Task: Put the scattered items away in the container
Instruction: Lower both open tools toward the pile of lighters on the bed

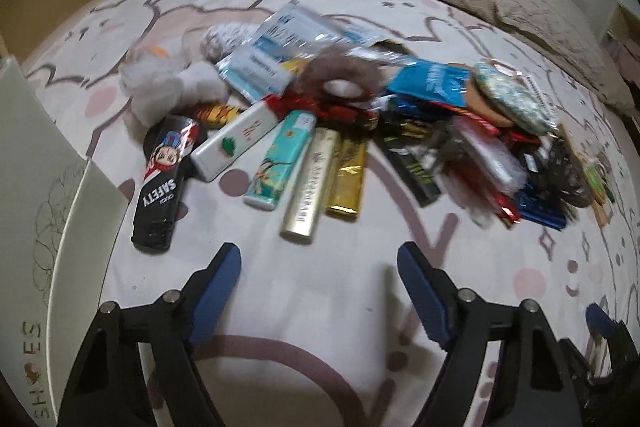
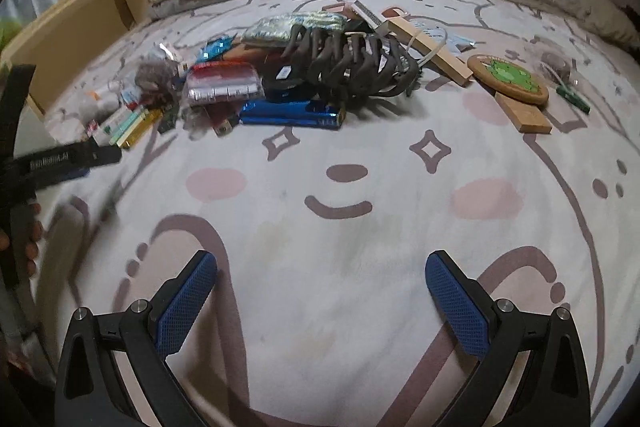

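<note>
Clutter (image 1: 320,115) lies heaped on the bed (image 2: 320,227), just beyond my left fingers (image 1: 228,267), which are apart over bare sheet. My right fingers (image 2: 444,279) gape too, holding nothing. White box (image 1: 60,227) stands at my left.

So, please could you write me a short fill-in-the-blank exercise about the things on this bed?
1. The black lighter carries the printed word ____.
2. Both the left gripper and the right gripper stand ____, with nothing between their fingers.
3. The round cork coaster shows a ____ cartoon figure.
4. The gold lighter lies beside a ____ one.

Missing words: SAFETY; open; green; silver
</note>
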Available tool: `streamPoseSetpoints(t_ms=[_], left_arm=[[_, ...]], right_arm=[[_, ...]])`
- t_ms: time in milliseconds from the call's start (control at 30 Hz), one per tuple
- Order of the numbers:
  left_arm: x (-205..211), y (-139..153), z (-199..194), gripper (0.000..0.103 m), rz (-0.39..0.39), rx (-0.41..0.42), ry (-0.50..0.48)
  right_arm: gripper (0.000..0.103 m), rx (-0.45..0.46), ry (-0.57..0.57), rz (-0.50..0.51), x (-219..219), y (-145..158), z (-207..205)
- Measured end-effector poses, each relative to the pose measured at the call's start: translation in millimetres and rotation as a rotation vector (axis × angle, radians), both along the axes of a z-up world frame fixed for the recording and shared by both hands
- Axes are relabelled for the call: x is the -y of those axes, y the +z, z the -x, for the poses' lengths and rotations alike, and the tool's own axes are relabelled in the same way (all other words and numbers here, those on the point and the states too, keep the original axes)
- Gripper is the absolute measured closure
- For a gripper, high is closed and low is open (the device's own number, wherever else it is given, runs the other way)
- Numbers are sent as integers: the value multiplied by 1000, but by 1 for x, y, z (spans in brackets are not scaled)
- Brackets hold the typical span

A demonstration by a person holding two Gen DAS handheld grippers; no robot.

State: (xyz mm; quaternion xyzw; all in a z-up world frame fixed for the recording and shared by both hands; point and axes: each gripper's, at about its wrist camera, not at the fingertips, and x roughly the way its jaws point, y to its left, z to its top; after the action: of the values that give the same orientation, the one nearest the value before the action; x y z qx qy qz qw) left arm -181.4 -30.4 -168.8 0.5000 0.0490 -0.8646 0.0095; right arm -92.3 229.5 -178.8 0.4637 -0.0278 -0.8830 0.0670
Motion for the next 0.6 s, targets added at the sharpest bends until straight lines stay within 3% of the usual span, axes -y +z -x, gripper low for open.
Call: streamPoseSetpoints(t_ms=[200, 333, 467, 600], left_arm=[[-2, -8, 6, 28, 79, -25, -23], [2, -13, 9, 22, 82, -34, -28], [1, -17, 10, 8, 52, -25, -56], [-4, -19, 10, 6, 71, -27, -66]], right_arm=[[0, -8, 15, -100, 10, -4, 0], [0, -8, 15, -113, 10, -6, 1], [0, -5, 11, -98, 8, -8, 3], [0, 5, 4, -92, 8, -10, 7]])
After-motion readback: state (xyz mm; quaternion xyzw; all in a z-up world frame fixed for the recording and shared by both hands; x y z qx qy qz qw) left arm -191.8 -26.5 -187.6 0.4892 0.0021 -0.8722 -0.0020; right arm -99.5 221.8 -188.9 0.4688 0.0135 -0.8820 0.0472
